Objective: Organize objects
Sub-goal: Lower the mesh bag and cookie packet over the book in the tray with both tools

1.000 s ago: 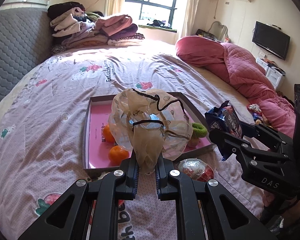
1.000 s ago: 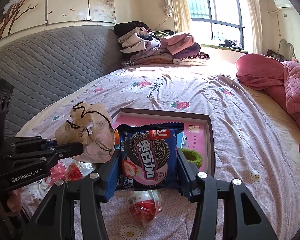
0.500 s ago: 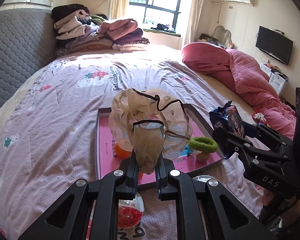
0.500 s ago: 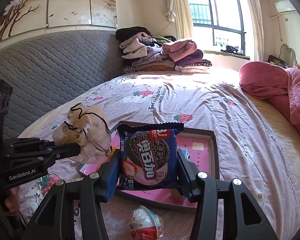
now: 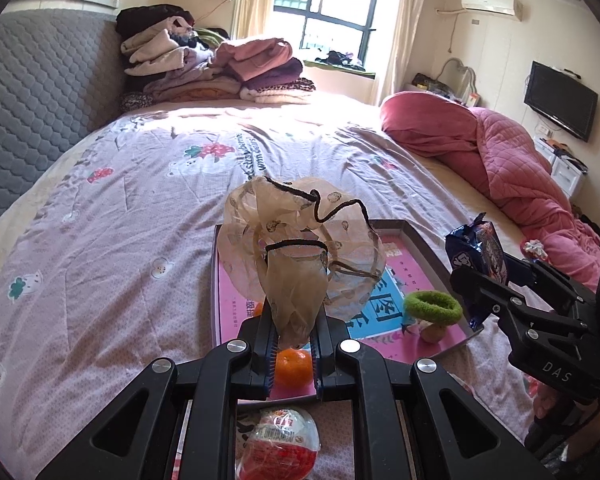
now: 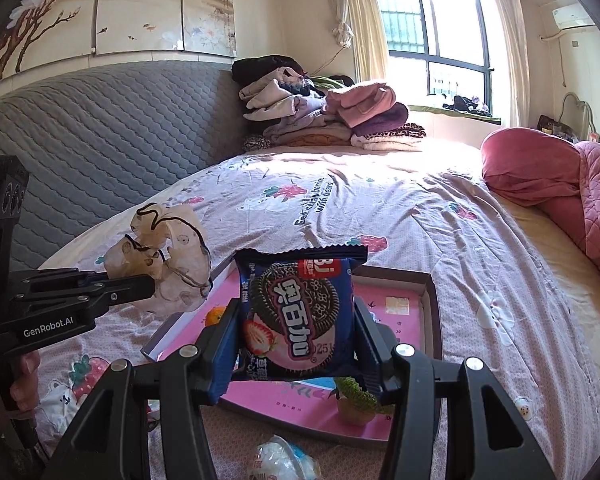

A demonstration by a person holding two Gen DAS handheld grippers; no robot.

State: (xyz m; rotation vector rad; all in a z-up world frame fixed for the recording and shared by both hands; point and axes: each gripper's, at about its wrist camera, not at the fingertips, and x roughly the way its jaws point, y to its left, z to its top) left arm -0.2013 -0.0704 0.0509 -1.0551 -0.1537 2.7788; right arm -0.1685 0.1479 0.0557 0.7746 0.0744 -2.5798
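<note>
The left claw (image 5: 294, 338) is clamped on a sheer beige scrunchie (image 5: 300, 248), holding it above the near-left part of the pink tray (image 5: 420, 280) on the bed (image 5: 120, 240). The right claw (image 6: 296, 344) grips a dark cookie packet (image 6: 300, 312) upright over the tray's near edge. Inside the tray lie an orange (image 5: 294, 366) and a green hair tie (image 5: 432, 307); a red-and-white wrapped egg (image 5: 278, 440) rests just outside the near rim.
</note>
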